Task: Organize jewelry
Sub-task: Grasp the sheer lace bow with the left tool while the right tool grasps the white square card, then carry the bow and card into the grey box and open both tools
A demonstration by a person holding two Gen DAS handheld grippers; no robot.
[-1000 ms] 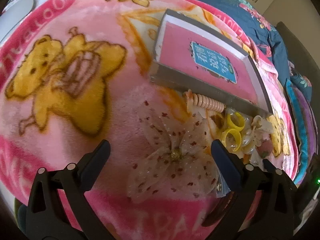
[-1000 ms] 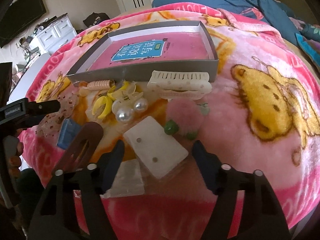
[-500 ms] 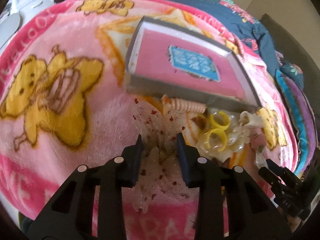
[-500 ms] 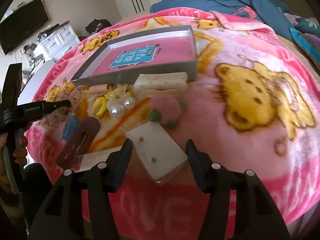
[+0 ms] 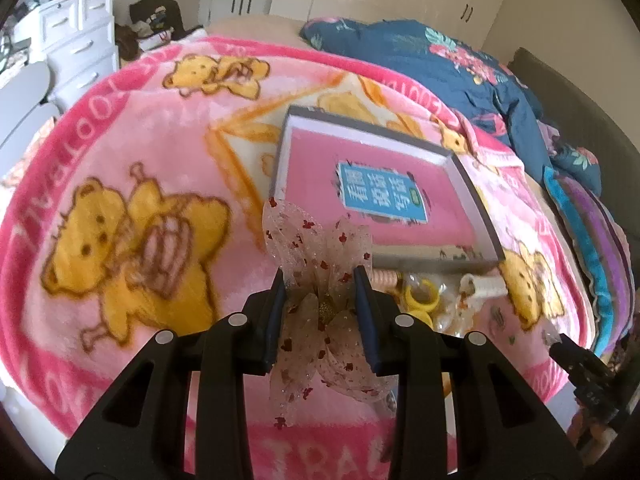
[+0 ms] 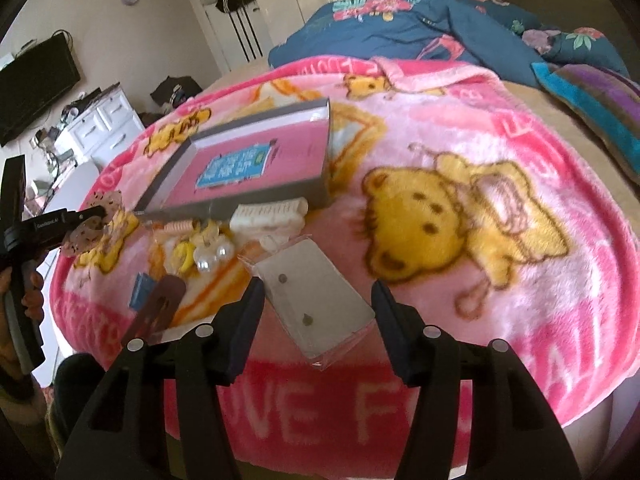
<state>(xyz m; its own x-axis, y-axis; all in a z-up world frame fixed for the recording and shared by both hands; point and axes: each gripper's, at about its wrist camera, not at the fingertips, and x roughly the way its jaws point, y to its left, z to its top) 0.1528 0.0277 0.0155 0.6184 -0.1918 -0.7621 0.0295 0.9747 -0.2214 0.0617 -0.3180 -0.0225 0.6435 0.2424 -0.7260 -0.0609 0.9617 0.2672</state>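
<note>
bow and earring card both in the fingers over the bed

a bedroom is lying behind the scene: pale wardrobe doors, a white chest of drawers (image 5: pixel 80 44), a dark screen on the wall (image 6: pixel 34 88). a pink bear-print blanket (image 5: pixel 132 160) is covering the bed, with a blue floral quilt (image 5: pixel 440 64) bunched at its far end.

a shallow grey box (image 5: pixel 476 208) is sitting on the blanket with a pink book (image 5: pixel 360 184) lying inside it. just in front of its near wall the small pieces are lying in a loose cluster: a white claw clip (image 6: pixel 268 216), a coiled peach hair tie (image 6: pixel 180 226), a yellow ring clip (image 6: pixel 185 258), two large pearls (image 6: pixel 214 256), a brown snap clip (image 6: pixel 156 308) and a small blue piece (image 6: pixel 140 290).

the left gripper (image 5: pixel 320 280) is holding its fingers (image 5: pixel 276 304) nearly closed, pinching the centre knot of a sheer bow (image 5: pixel 320 248) dotted with red. the bow is sitting clear above the blanket, its upper loops rising in front of the box's near edge and its lower loops hanging between the finger arms. in the right wrist view the same bow (image 6: pixel 94 224) is showing at the tip of the left gripper (image 6: pixel 96 214), with a hand (image 6: pixel 32 292) on the handle.

the right gripper (image 6: pixel 318 292) is holding its fingers (image 6: pixel 250 308) partly open, closed on a clear flat earring card (image 6: pixel 316 304) with two small studs on it. the card is lying tilted between them, one corner pointing toward the camera.
</note>
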